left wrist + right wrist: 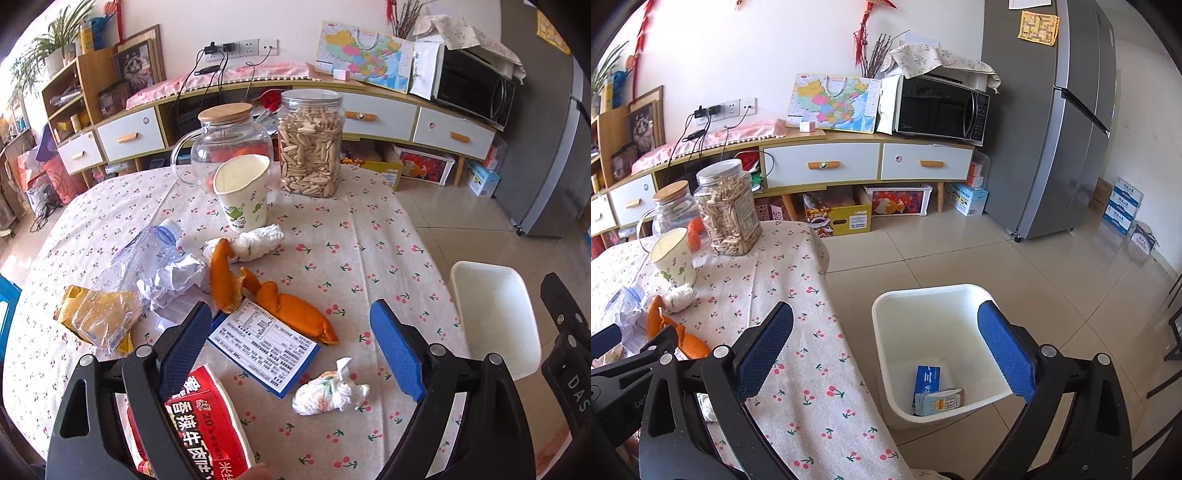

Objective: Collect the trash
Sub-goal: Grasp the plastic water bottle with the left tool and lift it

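Right between the wide-open fingers of the left gripper (295, 343) lies the trash on the table (369, 229): a blue and white card (264, 349), an orange peel (291, 310) and a crumpled tissue (327, 391). Nothing is pinched. A red noodle cup (207, 424) sits low by the left finger. Farther out lie a squashed bottle (147, 254), a paper ball (177, 284), a yellow wrapper (96, 310), another tissue (255, 240) and a paper cup (242, 192).

The right gripper (884, 347) is open and holds nothing. Past its fingers a white bin (934, 295) stands on the floor beside the table, with small cartons (936, 397) inside.
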The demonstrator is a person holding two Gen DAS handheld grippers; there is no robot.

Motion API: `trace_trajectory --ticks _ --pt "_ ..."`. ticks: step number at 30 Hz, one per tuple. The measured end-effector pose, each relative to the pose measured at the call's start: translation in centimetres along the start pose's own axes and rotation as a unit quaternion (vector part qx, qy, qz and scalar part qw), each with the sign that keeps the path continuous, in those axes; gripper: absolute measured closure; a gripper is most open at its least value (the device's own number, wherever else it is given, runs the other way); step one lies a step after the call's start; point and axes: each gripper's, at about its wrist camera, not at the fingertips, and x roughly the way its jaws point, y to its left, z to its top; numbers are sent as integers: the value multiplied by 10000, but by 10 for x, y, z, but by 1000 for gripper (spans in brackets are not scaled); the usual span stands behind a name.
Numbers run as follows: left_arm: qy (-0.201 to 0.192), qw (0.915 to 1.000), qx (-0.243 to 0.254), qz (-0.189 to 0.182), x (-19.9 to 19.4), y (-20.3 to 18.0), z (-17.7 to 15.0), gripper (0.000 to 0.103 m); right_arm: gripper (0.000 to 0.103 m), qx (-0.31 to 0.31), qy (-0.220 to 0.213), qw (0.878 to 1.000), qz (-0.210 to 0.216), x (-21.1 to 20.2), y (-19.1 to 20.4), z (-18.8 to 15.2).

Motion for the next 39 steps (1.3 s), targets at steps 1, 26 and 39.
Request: trace_trajectory --ticks 1,26,39 --pt "34 10000 -61 11 2 6 0 18 7 -42 0 10000 11 0 6 0" --pt "323 9860 -1316 973 20 149 -5 18 7 -819 -44 9939 735 -3 115 -8" --pt "1234 9811 429 1429 65 148 37 17 7 -766 209 9929 891 7 122 -4"
